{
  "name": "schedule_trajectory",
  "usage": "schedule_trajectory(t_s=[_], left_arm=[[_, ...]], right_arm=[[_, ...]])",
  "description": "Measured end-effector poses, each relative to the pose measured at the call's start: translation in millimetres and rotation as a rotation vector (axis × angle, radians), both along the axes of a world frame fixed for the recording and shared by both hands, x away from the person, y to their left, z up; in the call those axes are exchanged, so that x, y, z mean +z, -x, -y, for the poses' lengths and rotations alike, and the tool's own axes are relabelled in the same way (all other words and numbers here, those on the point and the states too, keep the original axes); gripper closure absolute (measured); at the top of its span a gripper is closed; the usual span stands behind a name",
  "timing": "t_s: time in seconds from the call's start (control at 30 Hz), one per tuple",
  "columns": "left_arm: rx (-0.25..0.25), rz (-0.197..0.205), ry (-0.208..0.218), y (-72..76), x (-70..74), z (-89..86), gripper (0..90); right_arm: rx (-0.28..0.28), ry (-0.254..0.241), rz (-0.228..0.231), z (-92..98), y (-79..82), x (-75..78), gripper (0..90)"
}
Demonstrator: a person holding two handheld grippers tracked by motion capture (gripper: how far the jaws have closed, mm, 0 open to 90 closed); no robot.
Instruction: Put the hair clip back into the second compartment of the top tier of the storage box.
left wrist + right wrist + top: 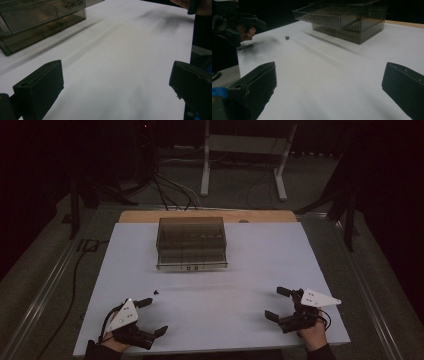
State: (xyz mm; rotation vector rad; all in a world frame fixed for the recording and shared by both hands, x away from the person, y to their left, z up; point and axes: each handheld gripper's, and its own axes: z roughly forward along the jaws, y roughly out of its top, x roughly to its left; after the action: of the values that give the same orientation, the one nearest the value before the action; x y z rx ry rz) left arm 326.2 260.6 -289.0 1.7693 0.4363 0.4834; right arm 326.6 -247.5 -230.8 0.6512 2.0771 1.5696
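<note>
Just beyond left hand-held gripper (pixel 152 316): small dark piece (pixel 156 292).

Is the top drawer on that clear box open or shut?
Open: in the right gripper view the top drawer juts out past the clear box front.

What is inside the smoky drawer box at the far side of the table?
The drawer box is split into compartments; a few small dark parts lie in some. Tinted walls and blur hide what they are, and the rear compartments cannot be read.

Small dark piece (pixel 156 292) on white table, just beyond left tongs (pixel 152 316)
</note>
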Motion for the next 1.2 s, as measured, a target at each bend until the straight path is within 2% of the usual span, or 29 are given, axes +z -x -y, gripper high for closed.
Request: schedule_trajectory(t_s=[0.4,1.0,1.2], left_arm=[[-0.025,0.045,0.034,-0.2,20.3,2.0,0.4],[-0.005,0.046,0.038,-10.5,30.9,1.7,0.4],[0.020,0.028,0.038,-17.5,31.0,2.3,0.4]], right_arm=[[-0.008,-0.013,-0.007,2.0,-0.9,-0.1,0.0],[-0.013,-0.021,-0.015,3.4,-1.9,-0.6,0.0],[-0.016,-0.022,-0.018,3.5,-2.0,-0.6,0.0]])
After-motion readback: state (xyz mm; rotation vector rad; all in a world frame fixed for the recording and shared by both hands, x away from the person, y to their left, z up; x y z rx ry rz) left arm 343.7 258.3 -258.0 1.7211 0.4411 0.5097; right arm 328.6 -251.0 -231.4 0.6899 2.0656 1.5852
